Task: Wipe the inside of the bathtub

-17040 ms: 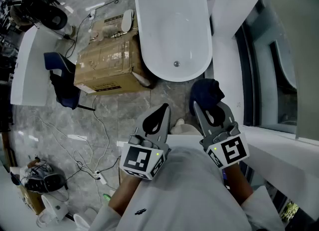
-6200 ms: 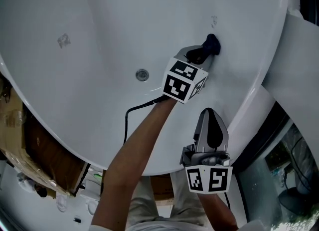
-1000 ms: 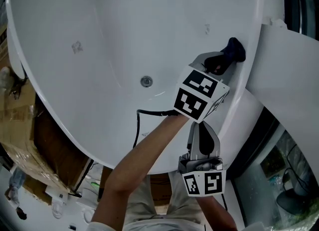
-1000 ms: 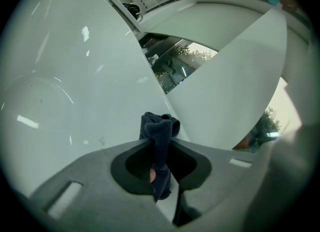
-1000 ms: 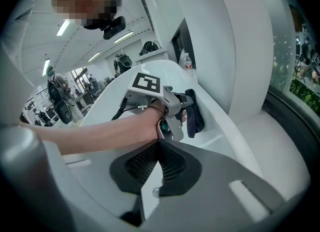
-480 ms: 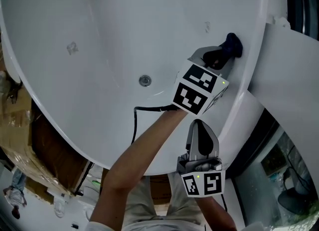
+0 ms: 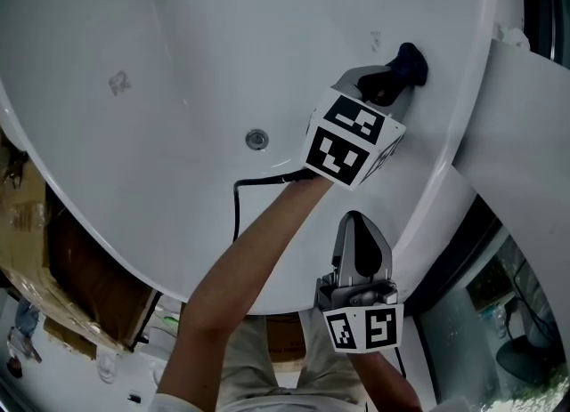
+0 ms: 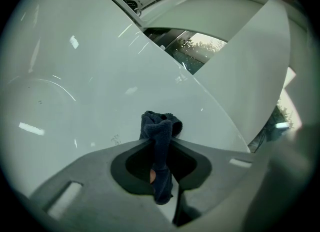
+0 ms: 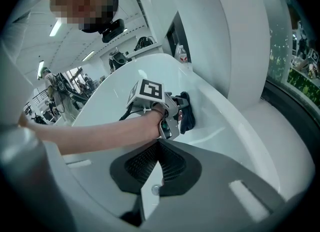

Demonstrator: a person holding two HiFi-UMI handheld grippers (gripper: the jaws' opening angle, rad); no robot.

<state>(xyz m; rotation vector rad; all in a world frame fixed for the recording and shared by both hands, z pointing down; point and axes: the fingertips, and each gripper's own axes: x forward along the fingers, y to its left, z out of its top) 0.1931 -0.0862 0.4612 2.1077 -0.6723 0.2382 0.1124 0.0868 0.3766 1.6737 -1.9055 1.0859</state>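
Note:
The white bathtub (image 7: 205, 54) fills the head view, its drain (image 7: 256, 140) near the middle. My left gripper (image 7: 398, 70) reaches into the tub and is shut on a dark blue cloth (image 7: 410, 64), which presses against the tub's inner right wall. In the left gripper view the cloth (image 8: 160, 141) hangs pinched between the jaws, its bunched end on the white wall (image 8: 100, 90). My right gripper (image 7: 358, 232) is shut and holds nothing, hovering over the tub's near rim. The right gripper view shows the left gripper (image 9: 182, 106) and the cloth (image 9: 187, 113) against the tub wall.
A cardboard box (image 7: 44, 250) stands left of the tub on the floor. A black cable (image 7: 240, 201) runs along my left forearm. A white ledge (image 7: 525, 134) borders the tub on the right, with a dark window frame (image 7: 481, 259) beside it.
My left gripper, with the cloth, has slid a little down the tub's right wall. The right gripper has stayed in place.

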